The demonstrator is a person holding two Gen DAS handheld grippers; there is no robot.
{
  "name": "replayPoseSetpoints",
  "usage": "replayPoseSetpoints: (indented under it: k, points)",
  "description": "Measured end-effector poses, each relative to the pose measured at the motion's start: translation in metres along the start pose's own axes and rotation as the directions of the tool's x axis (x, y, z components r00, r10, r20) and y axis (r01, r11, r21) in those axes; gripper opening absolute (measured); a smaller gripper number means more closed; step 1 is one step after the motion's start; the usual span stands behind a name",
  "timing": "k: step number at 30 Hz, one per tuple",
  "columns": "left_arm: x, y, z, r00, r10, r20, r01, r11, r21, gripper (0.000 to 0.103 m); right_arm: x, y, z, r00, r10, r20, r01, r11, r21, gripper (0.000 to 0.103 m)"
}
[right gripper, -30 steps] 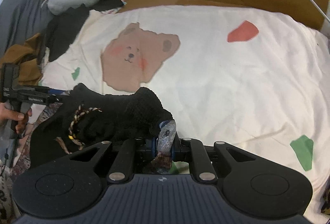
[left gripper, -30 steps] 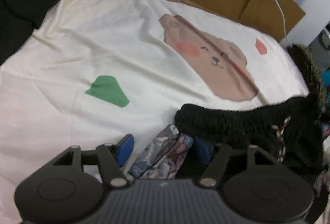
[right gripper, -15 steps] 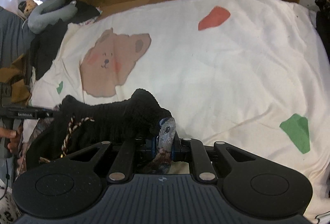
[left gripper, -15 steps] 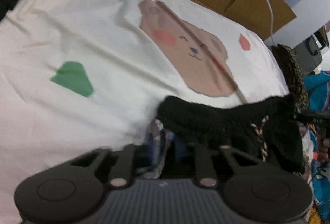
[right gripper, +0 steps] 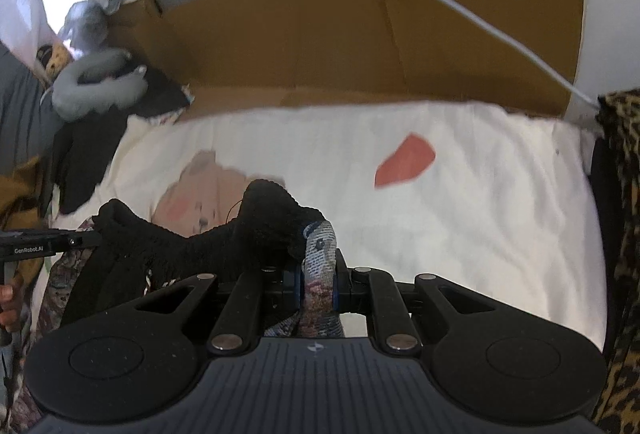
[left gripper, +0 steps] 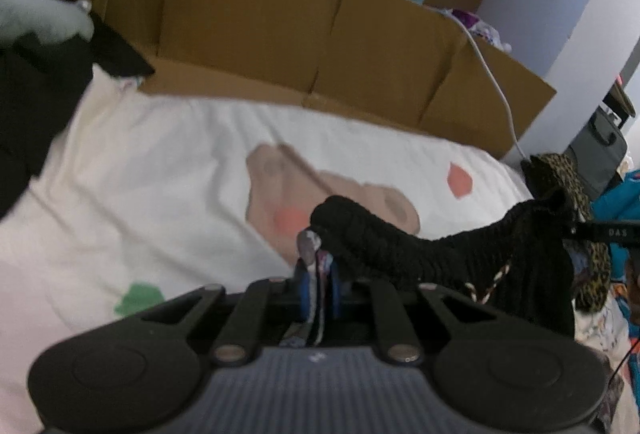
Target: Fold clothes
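Left claw (left gripper: 318, 286): jaws closing, the blue pads already pinching a patterned fabric edge between them, with the black knitted waistband bunched just above and to the right of the fingertips.

Right claw (right gripper: 318, 284): clenched on the other end of the same garment (right gripper: 318, 246), a grey patterned fold standing up between its pads.

Garment: shorts or trousers, I judge, with a black ribbed waistband (left gripper: 400, 246) and a braided drawstring (left gripper: 494, 280); it spans from one claw to the other and hangs off the bed, the patterned body drooping below out of sight.

Bed: a cream sheet (right gripper: 480, 214) printed with a bear (left gripper: 340, 202) and coloured patches lies beneath and beyond the garment, free of other clothing in the middle.

Surroundings: cardboard panels (left gripper: 256, 26) stand along the far edge; dark clothes (left gripper: 36, 106) lie heaped at one side, a leopard-print piece (right gripper: 624, 194) at the other.

Step in hand: the waistband is gripped at both ends and held up, ready to be spread.

Next move: probably carry it out over the sheet, keep the two claws apart so the waistband stays taut, and lay the body flat before any fold.

Risk: the left pinch looks thin and could slip.
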State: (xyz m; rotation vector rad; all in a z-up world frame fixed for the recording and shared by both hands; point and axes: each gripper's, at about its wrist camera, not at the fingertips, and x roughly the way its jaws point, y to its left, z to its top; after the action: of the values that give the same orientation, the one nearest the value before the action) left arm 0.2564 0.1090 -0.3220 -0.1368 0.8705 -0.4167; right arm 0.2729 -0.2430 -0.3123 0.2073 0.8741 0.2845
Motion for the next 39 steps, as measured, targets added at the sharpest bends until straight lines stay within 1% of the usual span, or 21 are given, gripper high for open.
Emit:
replayPoseSetpoints:
  k: [3,9,18,21,23,24,25,26,27,28,29,30,31,32,34,36,39]
  points:
    - [0.005,0.002,0.011,1.000,0.009,0.013,-0.009,1.000,0.012,0.011,0.005,0.003,0.012,1.000,-0.013,0.005,0.013,1.000,-0.016,0.012]
    - [0.023,0.018,0.035,1.000,0.020,0.022,-0.020,0.999,-0.034,0.011,0.025,-0.002,0.038,0.999,-0.038,-0.013,0.038,0.999,0.003,0.012]
    - [0.056,0.027,0.067,0.998,0.055,-0.008,-0.055,0.998,-0.010,0.011,0.064,-0.005,0.072,0.995,-0.094,-0.041,0.094,0.996,0.001,0.012]
    - [0.068,0.031,0.076,0.998,0.055,-0.024,-0.055,0.998,0.003,0.011,0.076,-0.007,0.079,0.993,-0.106,-0.046,0.106,0.994,0.007,0.013]
    - [0.077,0.034,0.080,0.997,0.064,-0.033,-0.064,0.998,-0.005,0.011,0.083,-0.008,0.081,0.993,-0.112,-0.047,0.112,0.994,0.010,0.013]
    - [0.082,0.035,0.081,0.997,0.068,-0.038,-0.069,0.998,-0.005,0.012,0.087,-0.009,0.082,0.992,-0.114,-0.048,0.115,0.993,0.011,0.013]
    - [0.088,0.036,0.081,0.996,0.073,-0.053,-0.074,0.997,-0.006,0.014,0.092,-0.010,0.083,0.992,-0.116,-0.050,0.117,0.993,0.013,0.013]
    - [0.096,0.037,0.081,0.994,0.077,-0.081,-0.078,0.997,-0.009,0.022,0.098,-0.012,0.083,0.992,-0.113,-0.059,0.114,0.993,0.023,0.014]
    - [0.102,0.038,0.079,0.991,0.084,-0.107,-0.086,0.996,-0.014,0.028,0.104,-0.016,0.083,0.992,-0.108,-0.069,0.111,0.993,0.036,0.022]
    - [0.106,0.040,0.078,0.988,0.099,-0.122,-0.102,0.995,-0.017,0.035,0.109,-0.020,0.083,0.991,-0.102,-0.084,0.106,0.993,0.055,0.036]
    - [0.108,0.041,0.076,0.986,0.107,-0.129,-0.111,0.994,-0.022,0.040,0.112,-0.023,0.082,0.990,-0.102,-0.098,0.110,0.991,0.076,0.041]
    - [0.104,0.042,0.074,0.988,0.103,-0.118,-0.108,0.994,-0.029,0.044,0.110,-0.027,0.081,0.990,-0.108,-0.096,0.117,0.989,0.093,0.047]
    - [0.100,0.044,0.072,0.989,0.098,-0.108,-0.103,0.994,-0.035,0.050,0.105,-0.029,0.079,0.990,-0.109,-0.084,0.118,0.988,0.097,0.053]
    - [0.095,0.046,0.071,0.991,0.093,-0.100,-0.097,0.995,-0.037,0.056,0.099,-0.030,0.078,0.991,-0.110,-0.071,0.117,0.988,0.098,0.055]
    - [0.085,0.047,0.067,0.990,0.098,-0.103,-0.100,0.995,-0.020,0.056,0.087,-0.034,0.074,0.994,-0.094,-0.058,0.099,0.991,0.094,0.061]
    - [0.073,0.049,0.062,0.989,0.101,-0.107,-0.102,0.995,-0.005,0.056,0.072,-0.036,0.069,0.995,-0.085,-0.055,0.090,0.993,0.083,0.061]
    - [0.050,0.054,0.052,0.989,0.089,-0.117,-0.089,0.996,0.003,0.056,0.046,-0.036,0.057,0.997,-0.073,-0.029,0.075,0.996,0.053,0.061]
